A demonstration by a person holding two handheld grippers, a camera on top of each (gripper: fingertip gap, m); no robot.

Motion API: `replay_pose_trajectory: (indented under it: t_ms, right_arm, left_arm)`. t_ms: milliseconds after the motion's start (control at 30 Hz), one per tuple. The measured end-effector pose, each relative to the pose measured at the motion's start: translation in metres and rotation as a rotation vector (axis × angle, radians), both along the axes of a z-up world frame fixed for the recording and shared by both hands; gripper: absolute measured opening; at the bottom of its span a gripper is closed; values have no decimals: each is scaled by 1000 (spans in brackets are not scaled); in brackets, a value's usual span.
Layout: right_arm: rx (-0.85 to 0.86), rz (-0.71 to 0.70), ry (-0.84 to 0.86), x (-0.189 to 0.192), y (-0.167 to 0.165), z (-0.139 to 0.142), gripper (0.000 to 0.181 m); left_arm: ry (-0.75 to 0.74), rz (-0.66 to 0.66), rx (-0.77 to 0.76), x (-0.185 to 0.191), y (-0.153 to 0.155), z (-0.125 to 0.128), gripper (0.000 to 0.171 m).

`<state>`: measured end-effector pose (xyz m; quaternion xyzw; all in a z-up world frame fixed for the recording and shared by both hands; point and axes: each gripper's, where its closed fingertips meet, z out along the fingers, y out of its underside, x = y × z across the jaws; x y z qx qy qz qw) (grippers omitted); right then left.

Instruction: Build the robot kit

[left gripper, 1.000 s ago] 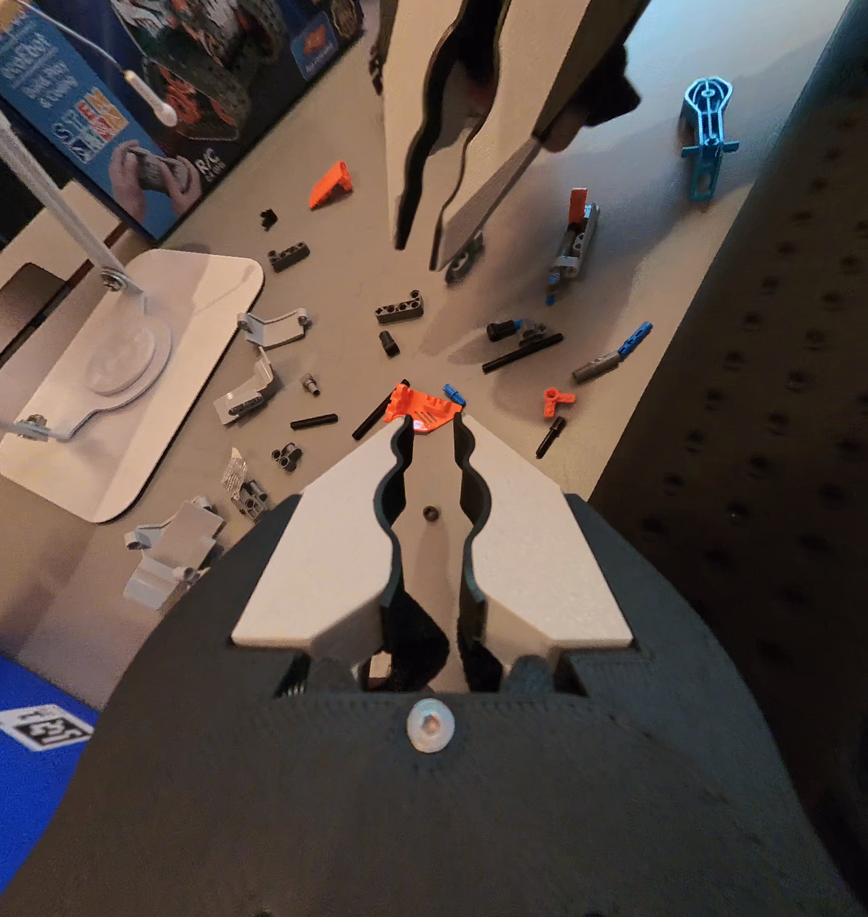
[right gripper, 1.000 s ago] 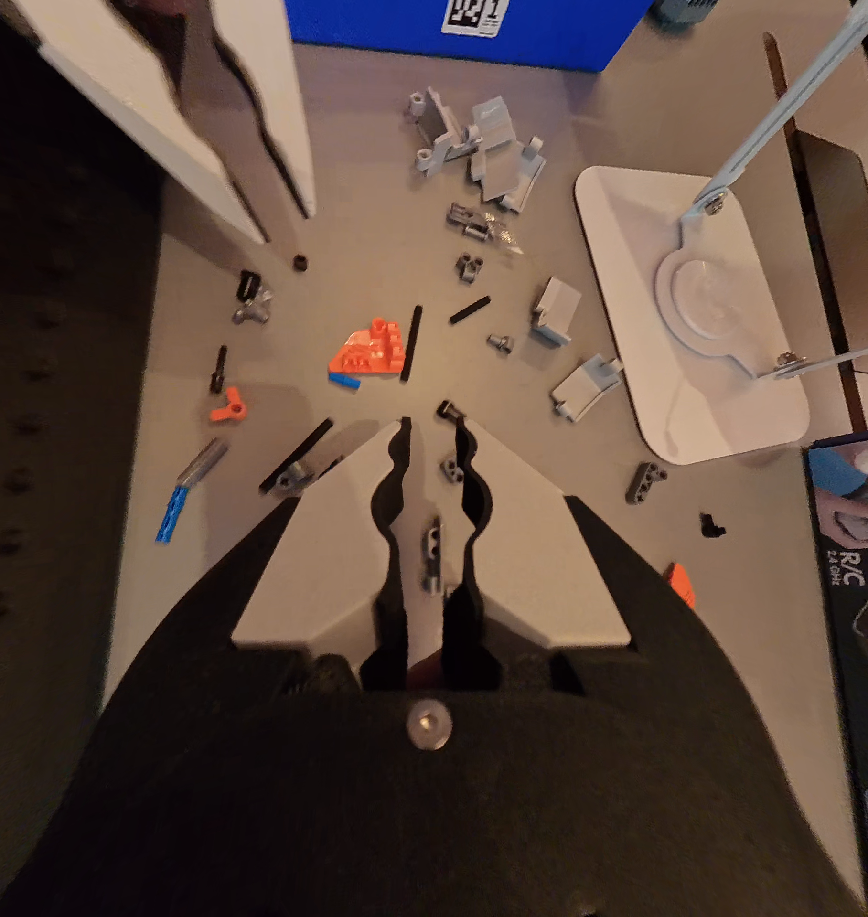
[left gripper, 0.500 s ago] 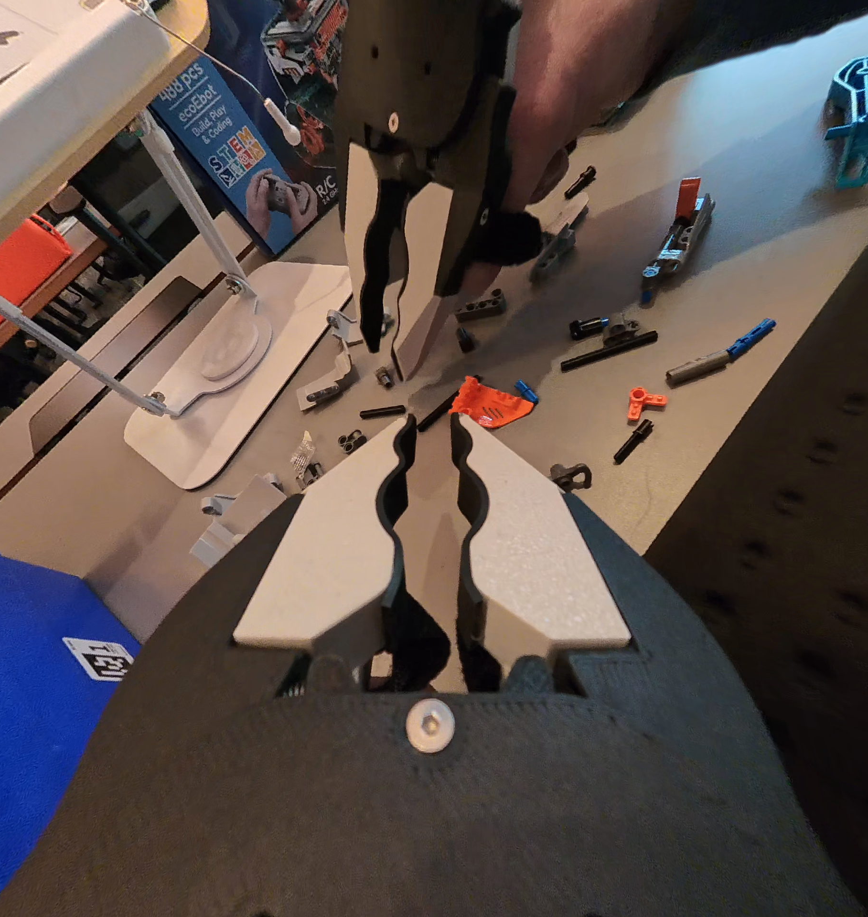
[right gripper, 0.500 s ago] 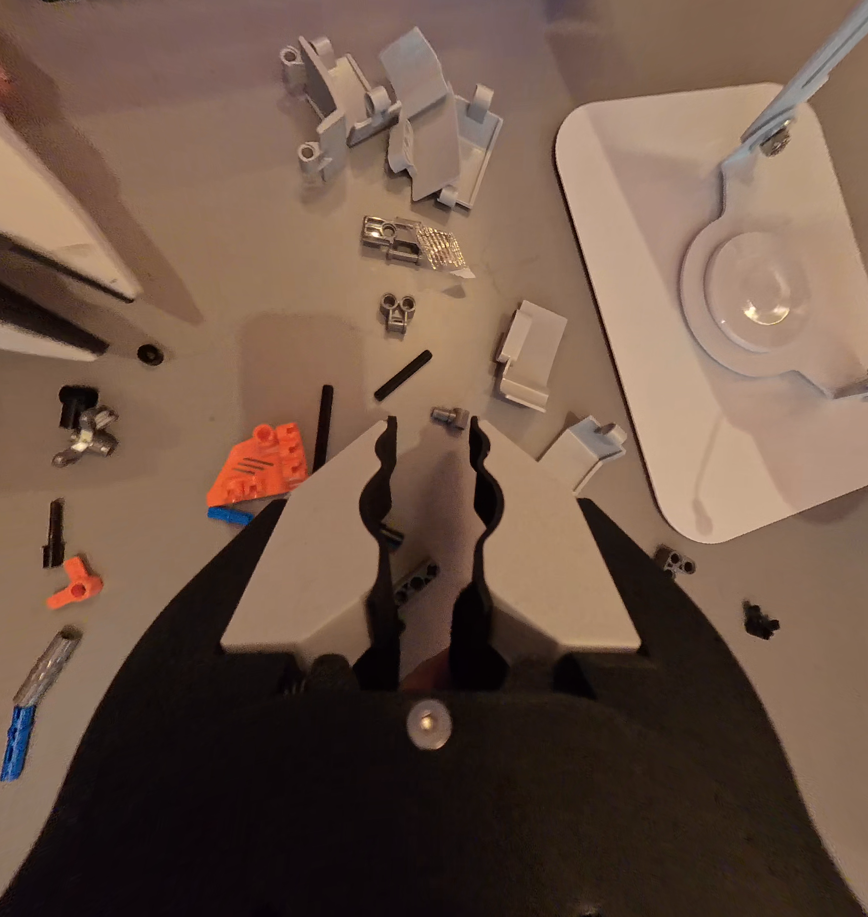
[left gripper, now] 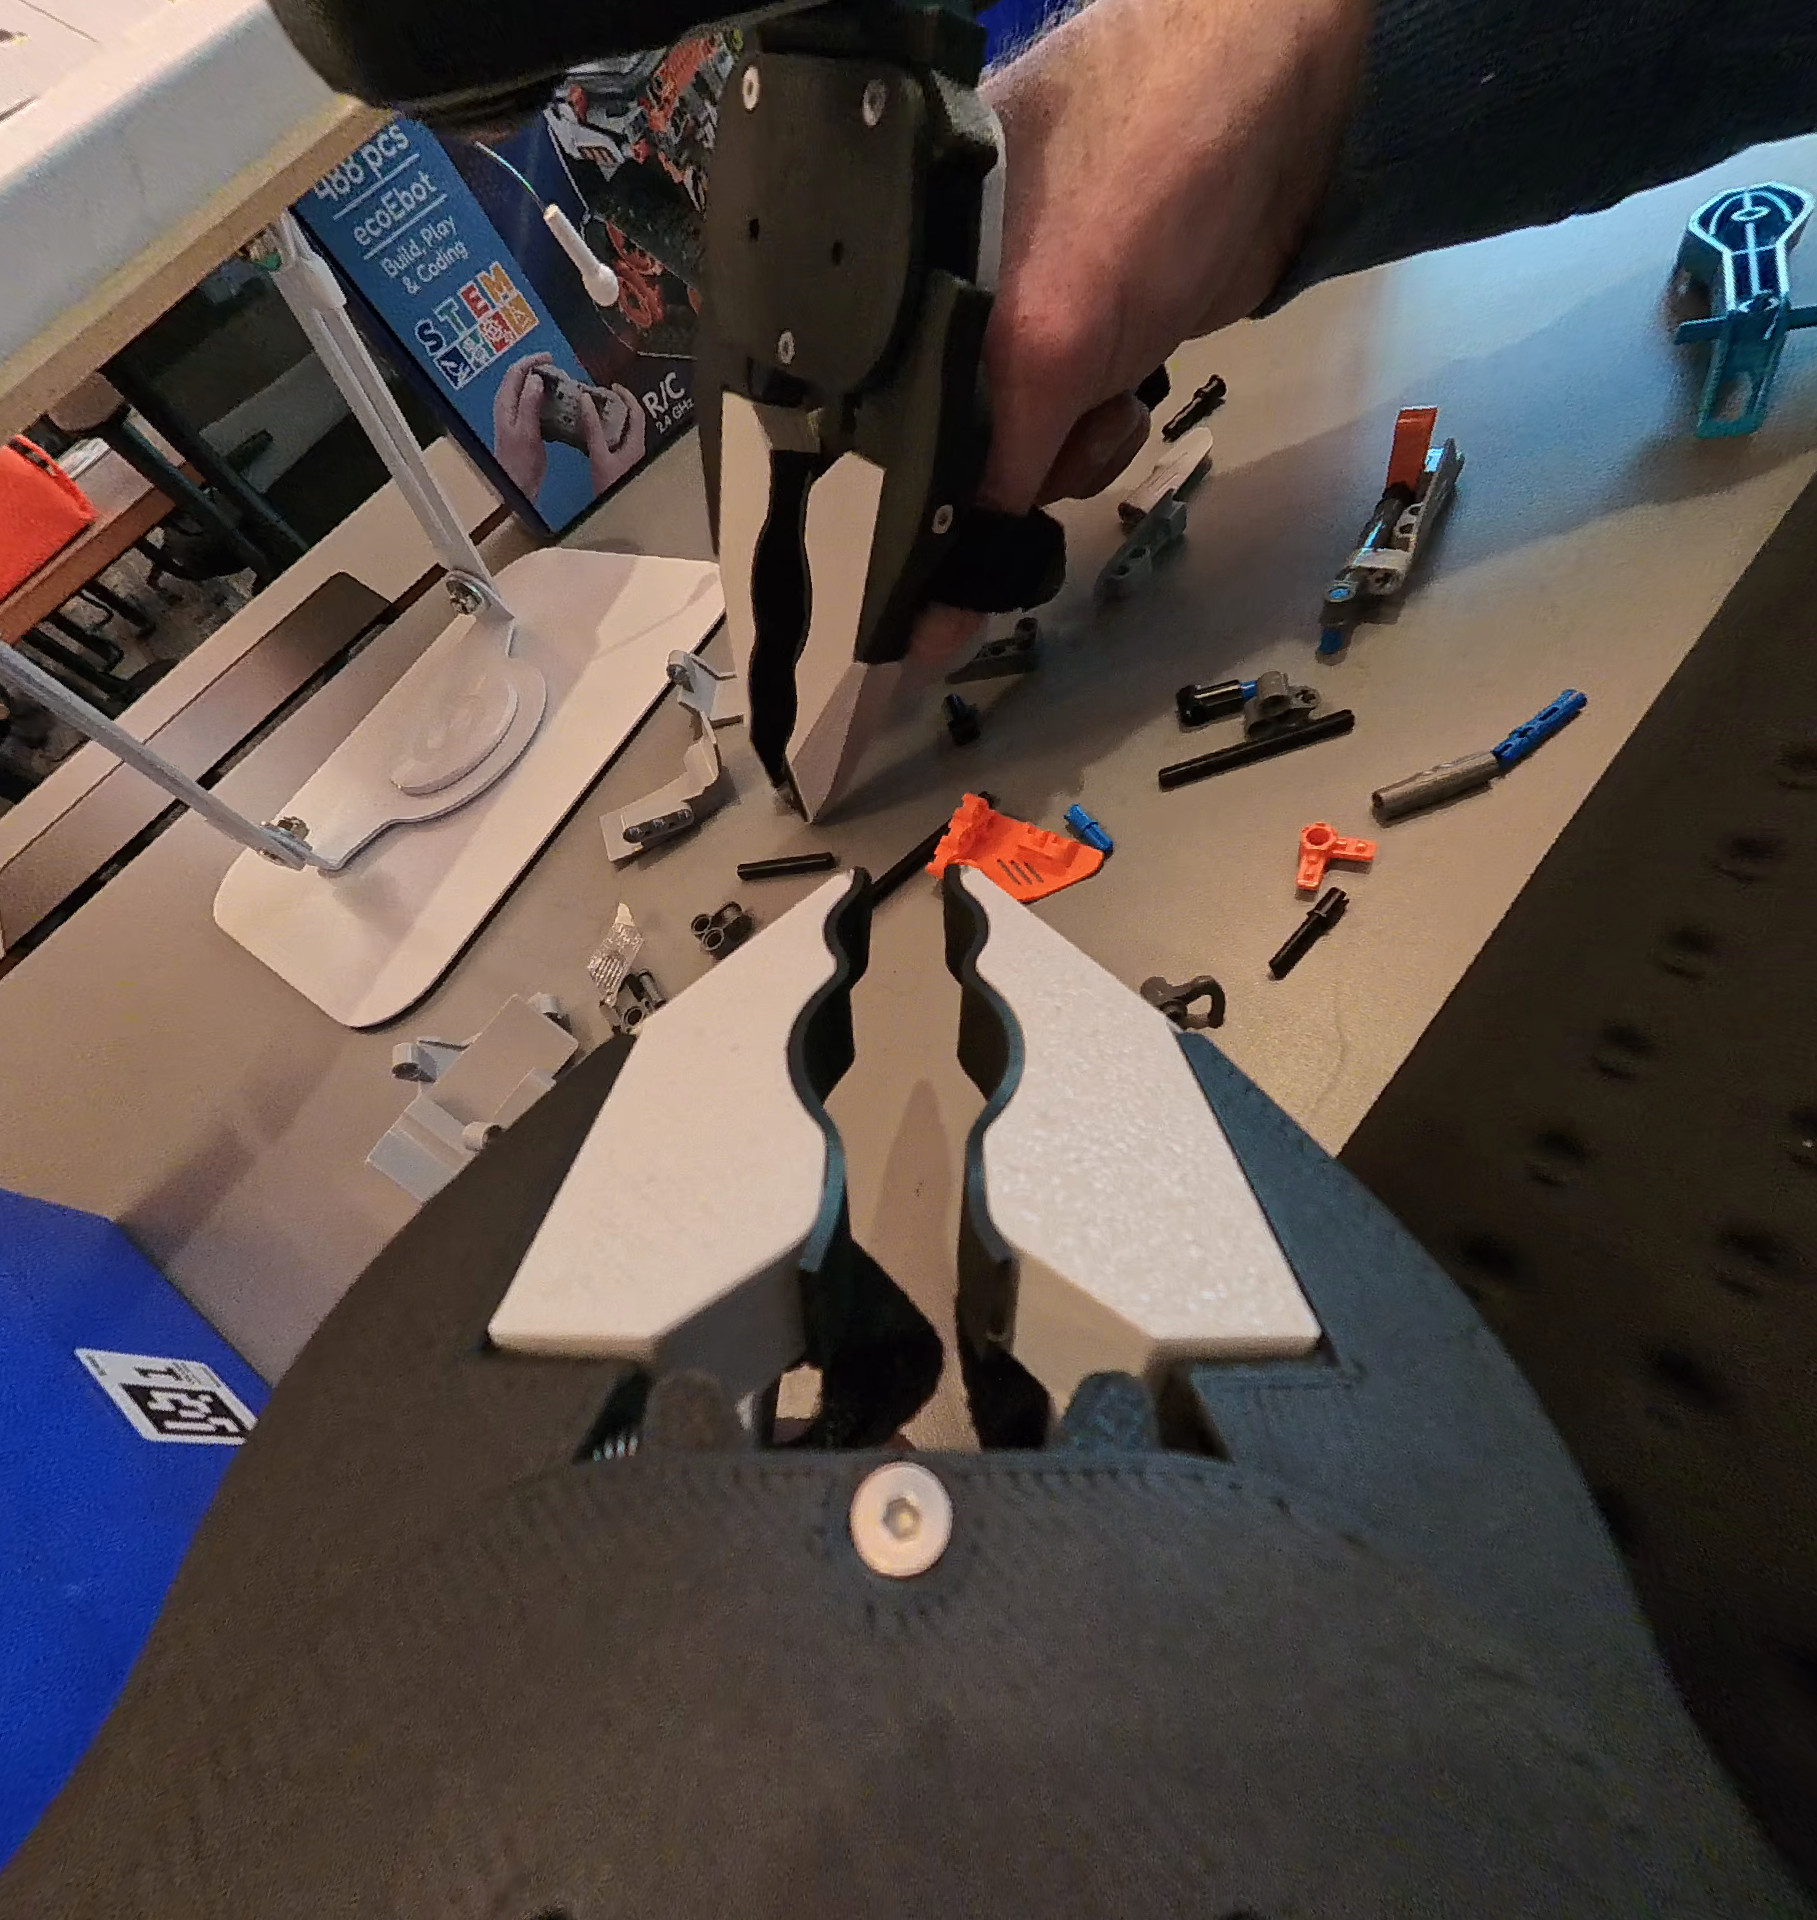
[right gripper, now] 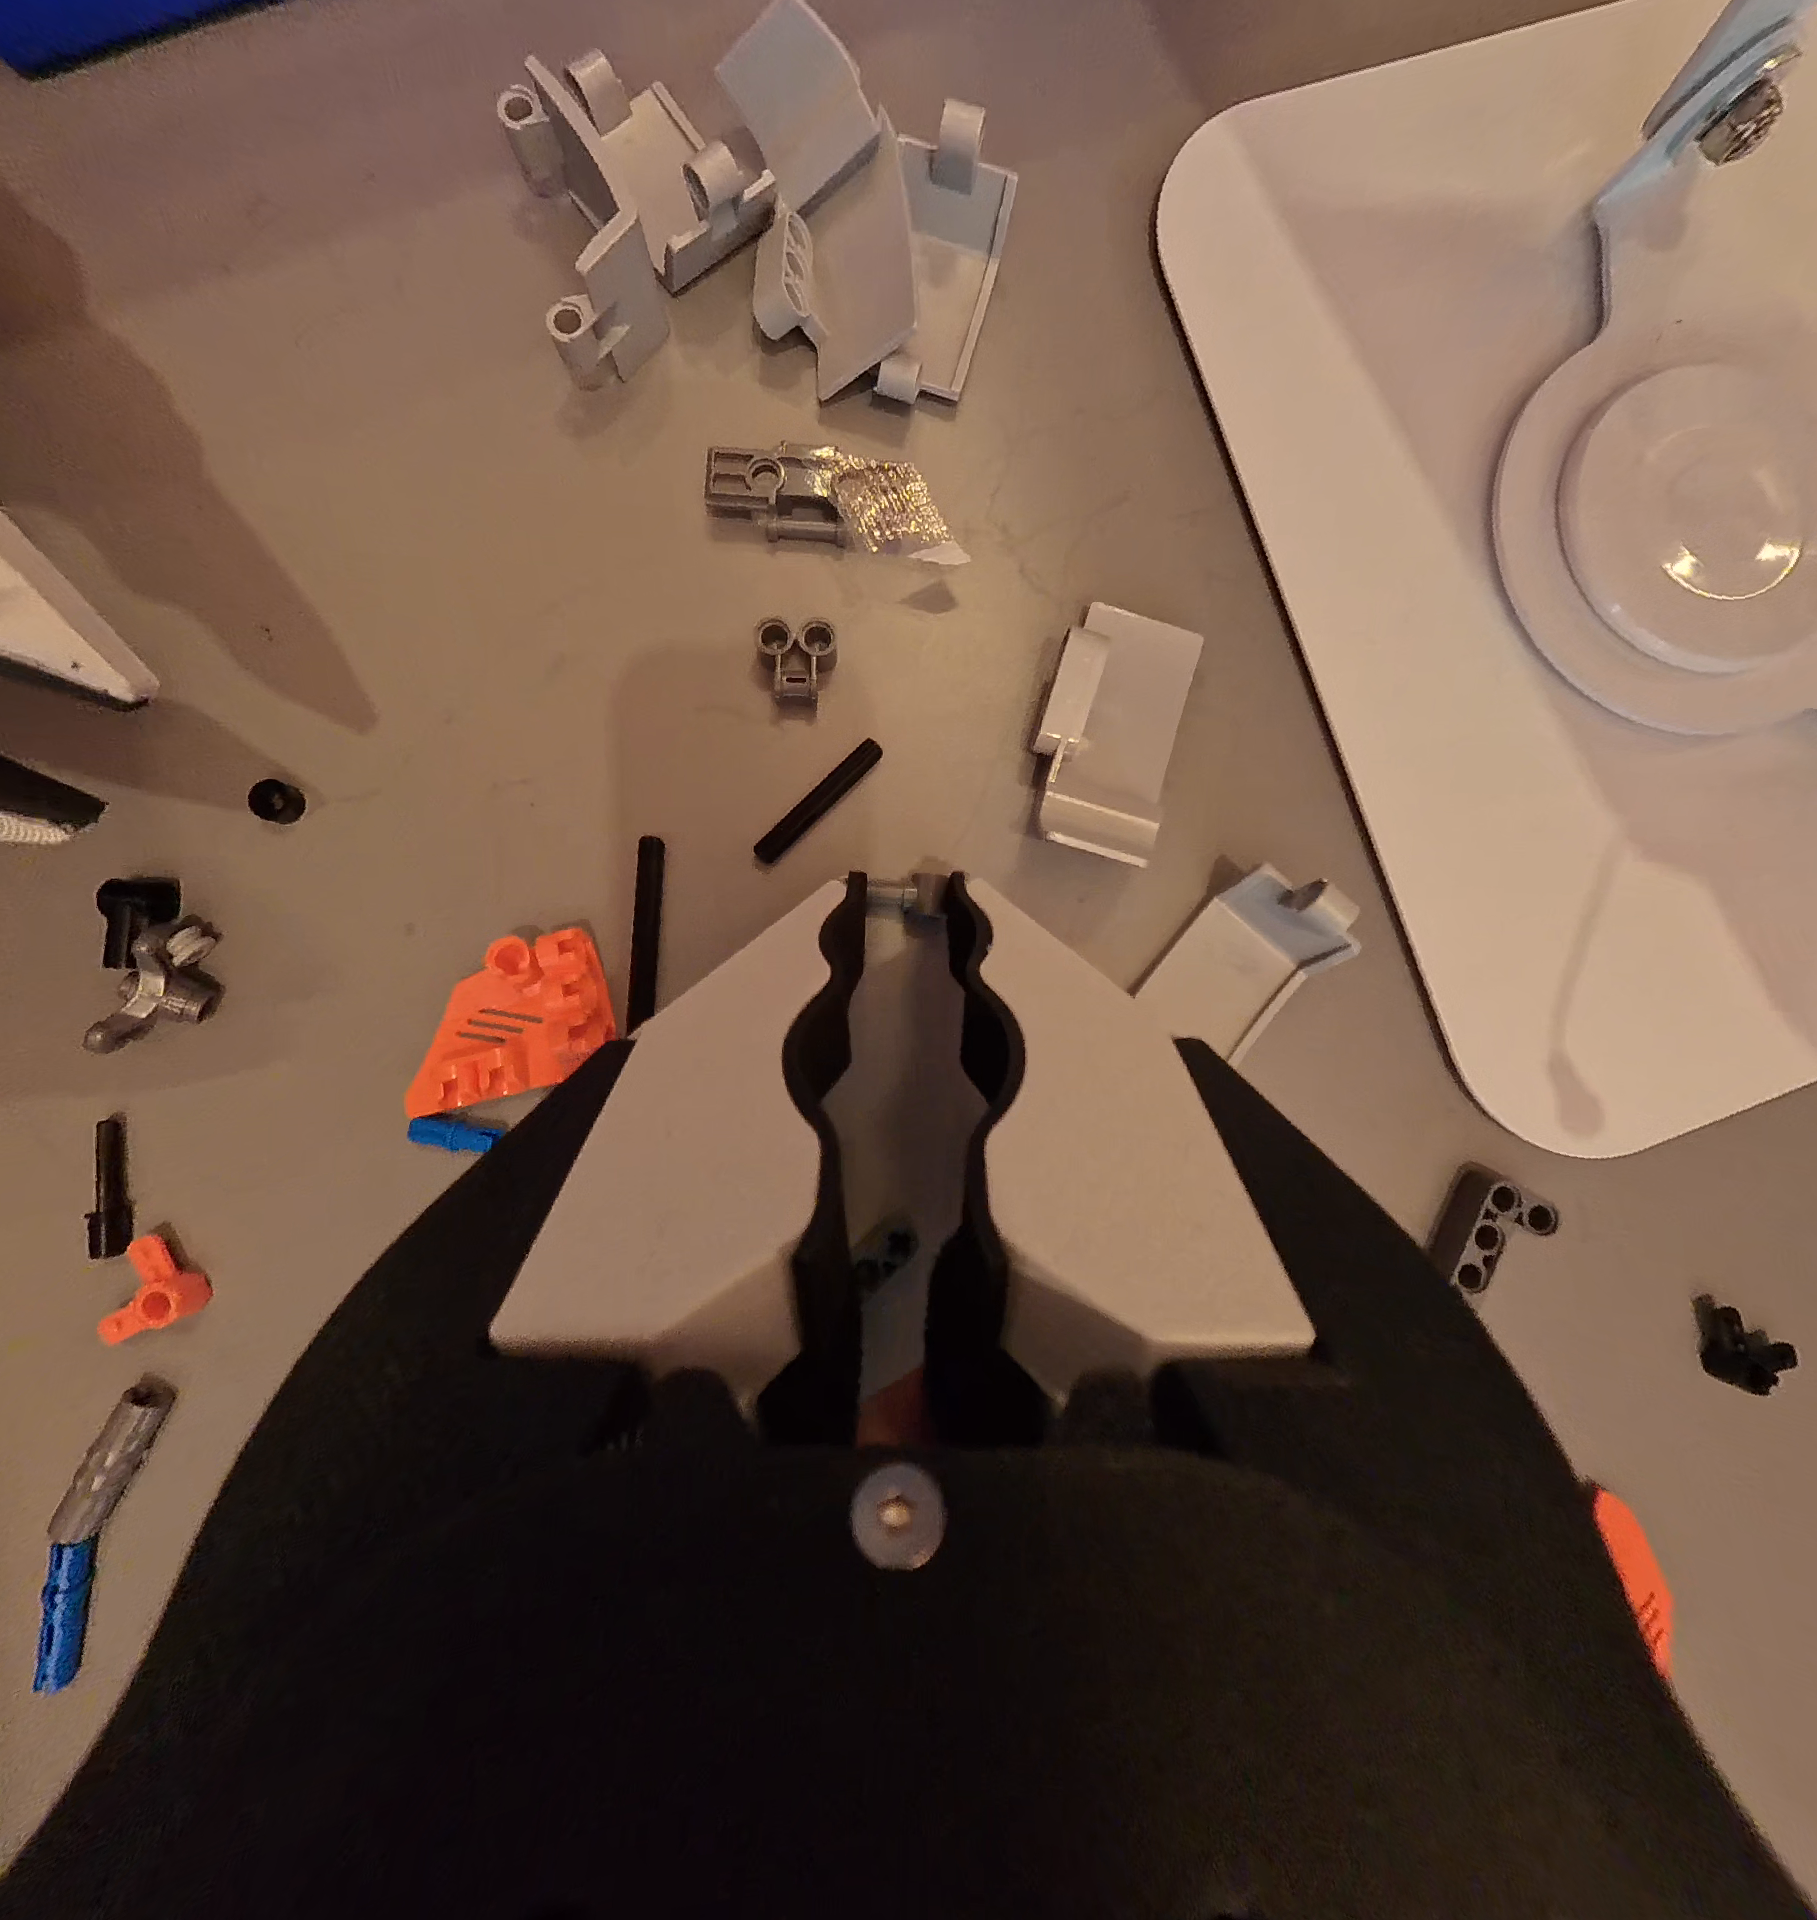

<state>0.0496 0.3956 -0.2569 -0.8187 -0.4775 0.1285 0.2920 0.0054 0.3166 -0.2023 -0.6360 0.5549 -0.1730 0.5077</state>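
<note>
My right gripper [right gripper: 904, 888] is low over the grey table [right gripper: 416, 623], its tips closed on the two ends of a small grey pin [right gripper: 909, 896]. In the left wrist view it [left gripper: 795, 805] stands nearly upright, tips on the table, with a person's hand [left gripper: 1122, 260] behind it. An orange panel piece [right gripper: 514, 1023] and two black axles [right gripper: 819, 800] lie just left of it. My left gripper [left gripper: 904, 883] is held above the table, jaws slightly apart and empty, with the orange piece [left gripper: 1018, 847] just beyond its tips.
Grey panel pieces [right gripper: 1112, 727] lie right of the right gripper, and a grey pile [right gripper: 758, 208] lies farther off. A white stand base [right gripper: 1455, 520] is at the right. A blue box [left gripper: 52, 1455], a toy carton [left gripper: 488, 343] and a dark perforated surface [left gripper: 1662, 1143] border the table. The gap from one gripper's tips to the other's is roughly 11 cm. To the toy carton [left gripper: 488, 343]: right tips about 25 cm, left tips about 35 cm.
My right gripper moved forward and down onto the small grey pin and narrowed around it. My left gripper drew back and tilted up, its gap unchanged.
</note>
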Motion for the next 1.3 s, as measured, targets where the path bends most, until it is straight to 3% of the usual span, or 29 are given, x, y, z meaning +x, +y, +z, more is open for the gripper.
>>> replay_pose_trajectory:
  t_ms: [700,967,1300]
  right_arm:
    - [183,74,108,-1,-39,56,13]
    - [76,93,-62,31,-57,18,12]
    - [-28,135,-33,30,-67,0,13]
  left_arm:
    - [6,14,3,0,2,0,14]
    - [-14,-82,45,0,-16,10,12]
    - [39,-303,5,-40,-66,1,8]
